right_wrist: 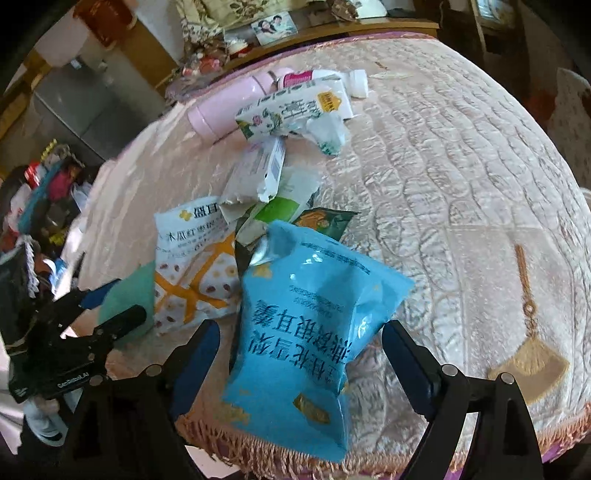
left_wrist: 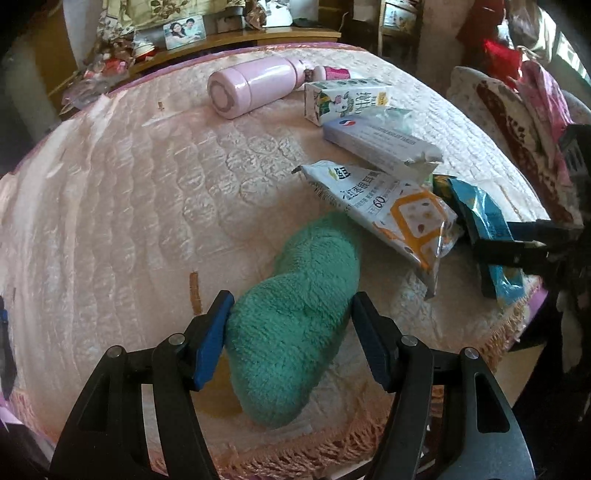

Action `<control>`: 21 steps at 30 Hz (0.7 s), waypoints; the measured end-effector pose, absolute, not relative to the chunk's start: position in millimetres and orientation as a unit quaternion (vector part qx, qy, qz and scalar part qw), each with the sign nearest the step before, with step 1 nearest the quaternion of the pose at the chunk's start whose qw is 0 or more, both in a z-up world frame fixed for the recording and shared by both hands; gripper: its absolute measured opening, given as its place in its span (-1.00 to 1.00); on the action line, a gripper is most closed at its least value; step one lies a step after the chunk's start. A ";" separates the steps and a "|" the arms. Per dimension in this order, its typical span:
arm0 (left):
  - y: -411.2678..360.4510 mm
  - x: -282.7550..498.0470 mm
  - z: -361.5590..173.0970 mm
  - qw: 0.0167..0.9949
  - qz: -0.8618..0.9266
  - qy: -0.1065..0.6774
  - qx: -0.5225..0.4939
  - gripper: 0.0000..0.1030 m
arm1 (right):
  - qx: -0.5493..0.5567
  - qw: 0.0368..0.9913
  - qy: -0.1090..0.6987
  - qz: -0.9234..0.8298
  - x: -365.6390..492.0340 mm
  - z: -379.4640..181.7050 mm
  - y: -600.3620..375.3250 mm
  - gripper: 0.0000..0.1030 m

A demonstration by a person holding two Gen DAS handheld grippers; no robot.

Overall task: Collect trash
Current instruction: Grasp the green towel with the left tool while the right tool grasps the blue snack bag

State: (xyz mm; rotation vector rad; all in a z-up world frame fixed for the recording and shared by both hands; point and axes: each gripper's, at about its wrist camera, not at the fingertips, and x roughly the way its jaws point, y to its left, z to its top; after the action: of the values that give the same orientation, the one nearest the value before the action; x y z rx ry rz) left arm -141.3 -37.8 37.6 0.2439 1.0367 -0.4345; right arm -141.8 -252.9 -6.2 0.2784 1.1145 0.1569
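Observation:
My left gripper [left_wrist: 291, 317] straddles a rolled green towel [left_wrist: 295, 325] at the table's near edge; its blue pads touch the roll's sides, but I cannot tell if they grip it. My right gripper [right_wrist: 301, 343] is open around a blue snack bag [right_wrist: 306, 332] whose sides do not touch the pads. A white and orange pouch [left_wrist: 399, 218] lies between towel and bag. Behind it lie a torn grey box [left_wrist: 376, 144], a milk carton [left_wrist: 343, 99], a pink flask [left_wrist: 255, 85] and a small white bottle [right_wrist: 325, 79].
A pale quilted cloth with a fringed edge [left_wrist: 129, 192] covers the round table. A wooden shelf with a photo frame [left_wrist: 184, 31] stands behind it. A padded chair [left_wrist: 517, 122] with clothes stands at the right. Clutter [right_wrist: 44, 192] lies on the floor at the left.

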 end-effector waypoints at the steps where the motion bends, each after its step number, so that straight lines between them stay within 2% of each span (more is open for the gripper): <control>1: -38.6 -140.8 36.8 0.839 -0.204 0.491 0.116 0.25 | 0.121 0.838 0.527 0.073 -141.4 -7.5 -251.9 0.70; 2: -38.8 -140.3 35.3 0.839 -0.203 0.491 0.116 0.25 | 0.110 0.842 0.523 0.074 -142.7 -7.3 -250.6 0.67; 3: -38.7 -140.1 34.1 0.839 -0.204 0.491 0.115 0.25 | 0.098 0.845 0.520 0.075 -145.0 -7.0 -249.7 0.55; 5: -36.7 -139.2 30.9 0.837 -0.204 0.497 0.105 0.23 | 0.076 0.853 0.511 0.072 -150.1 -5.9 -251.9 0.09; 6: -33.0 -138.6 30.1 0.835 -0.204 0.503 0.092 0.13 | 0.079 0.854 0.508 0.076 -152.7 -5.5 -256.9 0.01; 9: -21.2 -139.2 35.1 0.834 -0.203 0.510 0.059 -0.04 | 0.089 0.857 0.501 0.082 -159.7 -3.1 -271.0 -0.03; 11: -13.1 -140.2 38.4 0.835 -0.196 0.512 0.044 -0.07 | 0.093 0.862 0.492 0.082 -164.7 1.3 -279.9 -0.03; 21: 14.7 -144.2 83.3 0.862 -0.166 0.478 -0.010 -0.08 | 0.123 0.877 0.458 0.076 -181.8 27.0 -312.3 -0.03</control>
State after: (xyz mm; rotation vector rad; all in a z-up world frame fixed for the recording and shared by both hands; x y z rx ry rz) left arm -144.2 14.7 83.3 -0.0211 1.0027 -0.3484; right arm -181.8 -312.3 27.0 0.2566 0.9557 0.1593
